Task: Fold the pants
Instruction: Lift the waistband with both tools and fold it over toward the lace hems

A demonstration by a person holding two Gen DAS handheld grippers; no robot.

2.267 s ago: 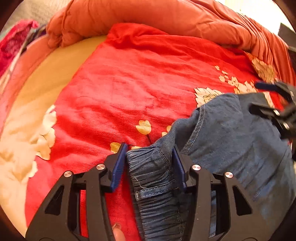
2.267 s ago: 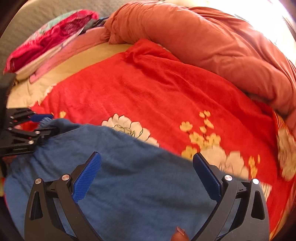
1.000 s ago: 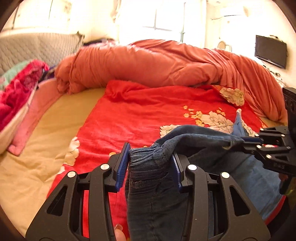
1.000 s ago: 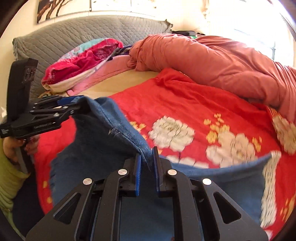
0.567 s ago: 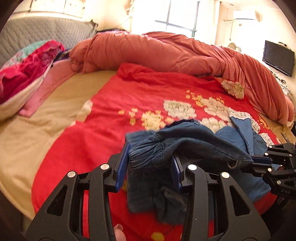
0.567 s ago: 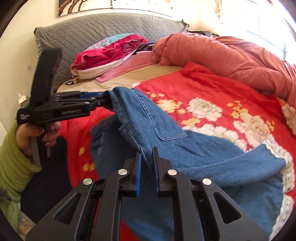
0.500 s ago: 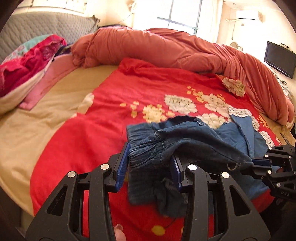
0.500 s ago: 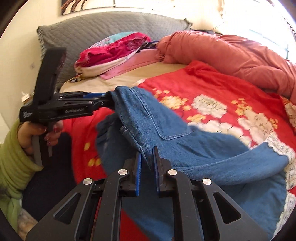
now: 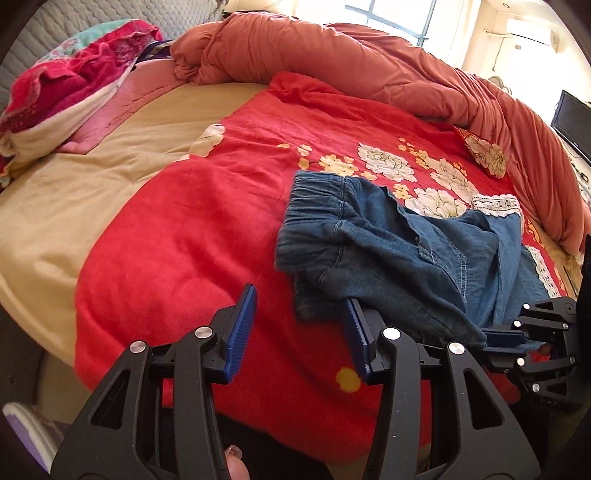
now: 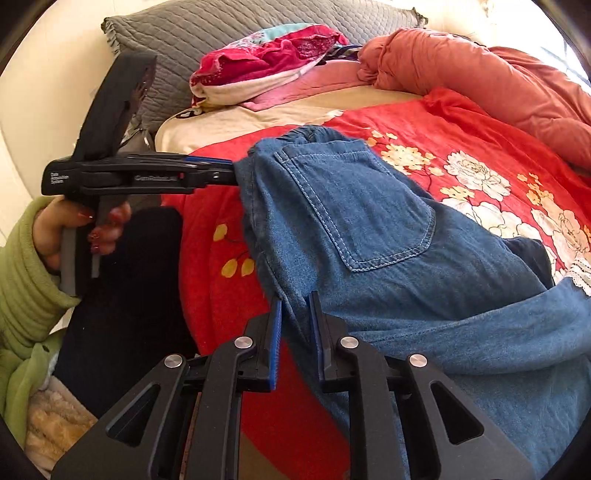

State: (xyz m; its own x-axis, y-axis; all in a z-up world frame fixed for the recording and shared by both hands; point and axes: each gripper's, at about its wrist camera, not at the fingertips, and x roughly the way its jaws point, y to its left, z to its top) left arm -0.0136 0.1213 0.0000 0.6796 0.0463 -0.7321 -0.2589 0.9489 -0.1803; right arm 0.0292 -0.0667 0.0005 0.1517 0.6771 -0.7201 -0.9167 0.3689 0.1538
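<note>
Left-wrist and right-wrist fisheye views of a bed covered by a red floral blanket [image 9: 207, 236]. The blue denim pants [image 9: 388, 254] lie crumpled on the blanket's near right portion, with the elasticated waistband [image 9: 314, 199] bunched toward the left and a lace-trimmed hem [image 9: 496, 205] at the far right. The left gripper [image 9: 299, 328] stands with its jaws wide apart; its blue-padded fingers [image 9: 242, 325] hold nothing, the right-hand pad sitting just at the near edge of the denim while red blanket shows in the gap between the two. In the right-wrist view this same gripper [image 10: 221, 171] appears side-on with its tip at the waistband edge of the pants [image 10: 369, 236]; whether it touches the cloth there cannot be told. It is held by a hand [image 10: 74, 229] in a green sleeve [image 10: 22, 288]. The right gripper [image 10: 295, 332] has its jaws nearly together, pinching a fold of denim below the stitched back pocket [image 10: 354, 206], so that the fabric rises from the blanket toward it. In the left-wrist view, the right gripper [image 9: 506, 338] shows at the right edge, its tips against the denim. Behind lie an orange duvet [image 9: 369, 70], a cream sheet [image 9: 74, 184], a heap of pink and red bedding [image 10: 269, 62], and a grey quilted headboard [image 10: 207, 29].
</note>
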